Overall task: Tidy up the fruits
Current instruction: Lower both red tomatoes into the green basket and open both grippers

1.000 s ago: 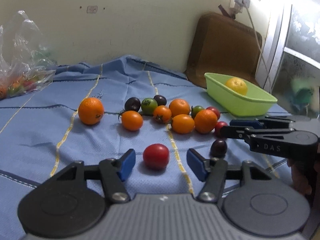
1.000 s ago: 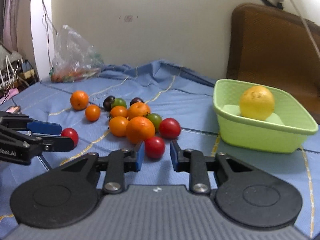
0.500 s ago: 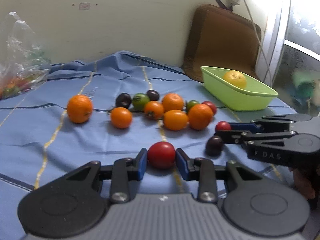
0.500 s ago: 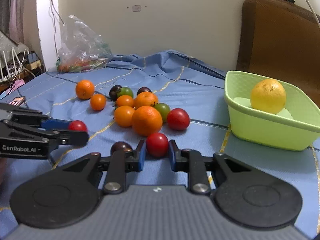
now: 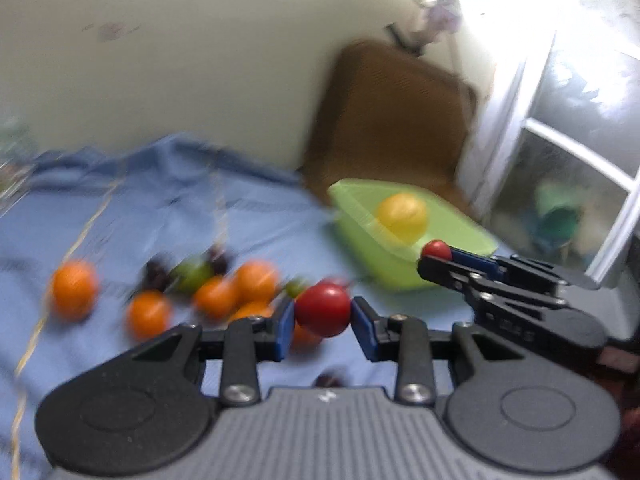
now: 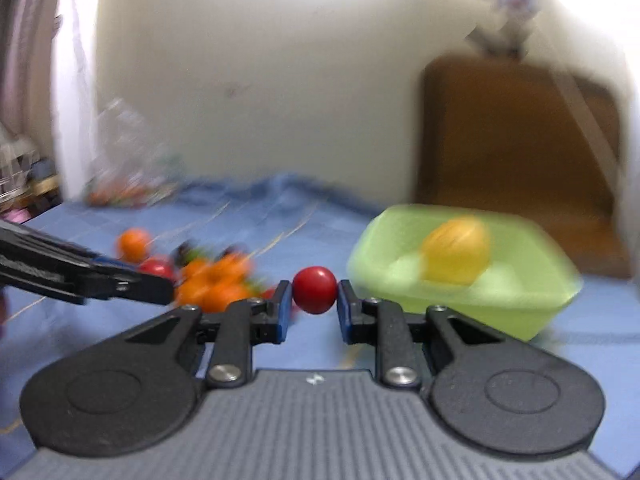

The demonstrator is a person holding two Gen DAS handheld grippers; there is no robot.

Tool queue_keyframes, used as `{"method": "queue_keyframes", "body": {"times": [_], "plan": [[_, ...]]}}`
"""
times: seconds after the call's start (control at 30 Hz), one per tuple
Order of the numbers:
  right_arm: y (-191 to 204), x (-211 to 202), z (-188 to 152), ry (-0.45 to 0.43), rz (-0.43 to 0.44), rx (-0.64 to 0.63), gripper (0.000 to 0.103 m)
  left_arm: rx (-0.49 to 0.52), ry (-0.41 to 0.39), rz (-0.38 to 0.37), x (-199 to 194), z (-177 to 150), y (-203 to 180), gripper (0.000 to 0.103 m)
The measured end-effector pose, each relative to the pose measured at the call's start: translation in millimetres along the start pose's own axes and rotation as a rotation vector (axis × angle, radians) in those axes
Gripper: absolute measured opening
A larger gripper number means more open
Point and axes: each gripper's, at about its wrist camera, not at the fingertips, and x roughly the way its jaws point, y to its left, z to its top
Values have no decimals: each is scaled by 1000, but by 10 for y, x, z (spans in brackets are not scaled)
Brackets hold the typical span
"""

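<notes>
Both views are blurred by motion. My left gripper (image 5: 323, 312) is shut on a large red tomato (image 5: 323, 309), held above the blue cloth. My right gripper (image 6: 313, 290) is shut on a smaller red tomato (image 6: 314, 289), also off the cloth. In the left wrist view the right gripper (image 5: 438, 251) comes in from the right with its tomato (image 5: 437, 248) just before the green basket (image 5: 460, 236), which holds a yellow fruit (image 5: 402, 214). The basket (image 6: 520, 304) and the yellow fruit (image 6: 458, 254) lie ahead to the right in the right wrist view. Several oranges and small tomatoes (image 5: 224, 288) lie clustered on the cloth.
A lone orange (image 5: 74, 288) lies left of the cluster. One dark tomato (image 5: 330, 380) sits on the cloth under my left gripper. A brown chair back (image 6: 516, 152) stands behind the basket, against the wall. A clear bag of produce (image 6: 124, 184) lies at the far left.
My left gripper closed on the large red tomato and my right on the small one. Both have lifted their tomatoes off the cloth and swung toward the green basket.
</notes>
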Motion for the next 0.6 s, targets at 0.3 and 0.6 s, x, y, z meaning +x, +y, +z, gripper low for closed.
{"method": "queue_keyframes", "body": {"times": [0.3, 0.6], "plan": [[-734, 81, -46, -53, -281, 170, 27, 109, 45, -89, 1020, 534, -690, 31], [-743, 78, -53, -57, -338, 145, 44, 111, 112, -23, 1446, 491, -753, 38]]}}
